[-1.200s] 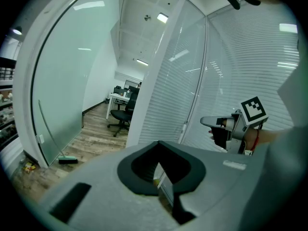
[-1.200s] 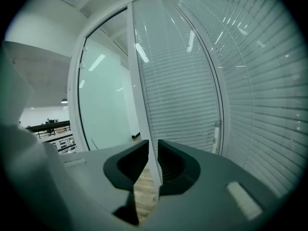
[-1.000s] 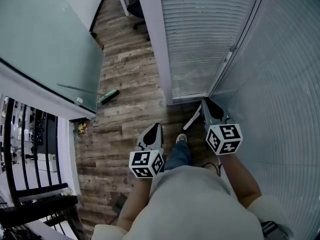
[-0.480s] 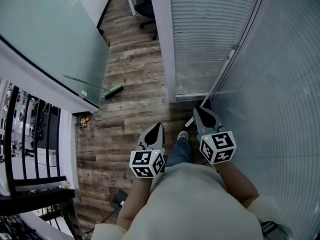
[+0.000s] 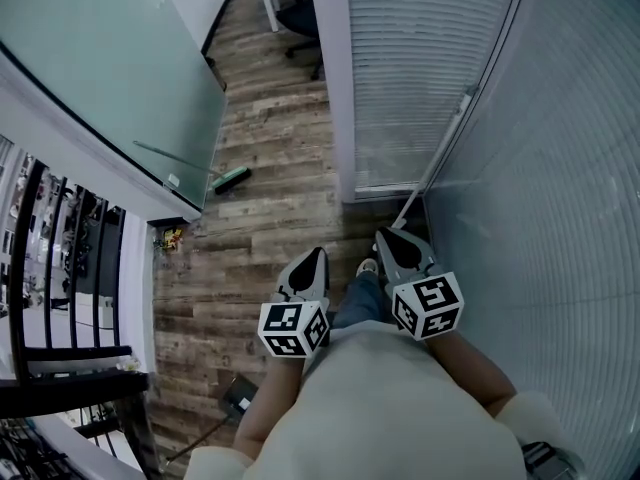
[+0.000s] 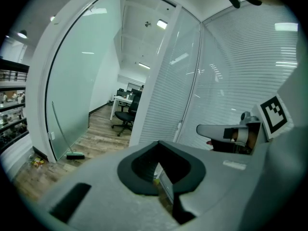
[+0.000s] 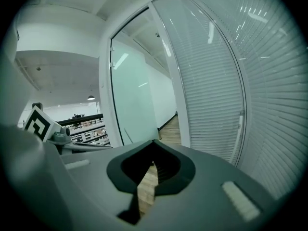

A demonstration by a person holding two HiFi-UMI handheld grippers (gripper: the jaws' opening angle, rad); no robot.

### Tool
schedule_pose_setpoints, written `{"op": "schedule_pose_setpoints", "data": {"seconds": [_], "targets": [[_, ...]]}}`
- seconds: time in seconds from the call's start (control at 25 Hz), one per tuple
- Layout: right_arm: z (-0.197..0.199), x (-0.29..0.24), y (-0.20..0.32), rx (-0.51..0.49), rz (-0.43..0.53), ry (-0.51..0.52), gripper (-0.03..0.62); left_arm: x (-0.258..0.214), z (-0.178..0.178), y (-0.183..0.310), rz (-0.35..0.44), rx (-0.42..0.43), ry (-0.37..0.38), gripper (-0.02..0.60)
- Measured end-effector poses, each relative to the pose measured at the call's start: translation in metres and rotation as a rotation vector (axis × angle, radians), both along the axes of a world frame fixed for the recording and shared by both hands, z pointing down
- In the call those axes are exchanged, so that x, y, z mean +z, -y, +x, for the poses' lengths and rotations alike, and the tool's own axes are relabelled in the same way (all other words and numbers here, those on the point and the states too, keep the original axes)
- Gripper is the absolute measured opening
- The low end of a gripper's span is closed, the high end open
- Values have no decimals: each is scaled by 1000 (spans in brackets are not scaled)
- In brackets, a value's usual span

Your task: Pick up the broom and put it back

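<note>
- Right gripper [image 5: 380, 236] has its jaws pressed together with nothing between them. It is held low in front of the person, near the blinds [image 5: 410, 78].
- Left gripper [image 5: 317, 253] likewise has its jaws together and empty, just beside the right one.
- Broom [image 5: 230, 179] stands at the left edge of the wood floor [image 5: 270, 218], brush head down. Its handle leans on the frosted glass wall [image 5: 110, 58], well apart from both grippers.

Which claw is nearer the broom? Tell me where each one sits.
Left. The broom leans on the glass wall, ahead and left of the left claw. The right claw is farther right, beyond the left one.
</note>
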State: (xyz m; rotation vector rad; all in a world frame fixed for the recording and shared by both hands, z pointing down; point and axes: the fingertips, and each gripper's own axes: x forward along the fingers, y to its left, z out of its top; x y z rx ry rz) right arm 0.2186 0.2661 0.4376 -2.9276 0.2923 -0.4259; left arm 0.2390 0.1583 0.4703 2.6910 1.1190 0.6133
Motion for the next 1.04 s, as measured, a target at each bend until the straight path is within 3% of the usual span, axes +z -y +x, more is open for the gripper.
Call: {"op": "schedule_pose_setpoints", "data": {"seconds": [1.04], "targets": [[-12, 0, 19, -46, -24, 5, 5, -7, -12, 1, -6, 17, -8, 5]]}}
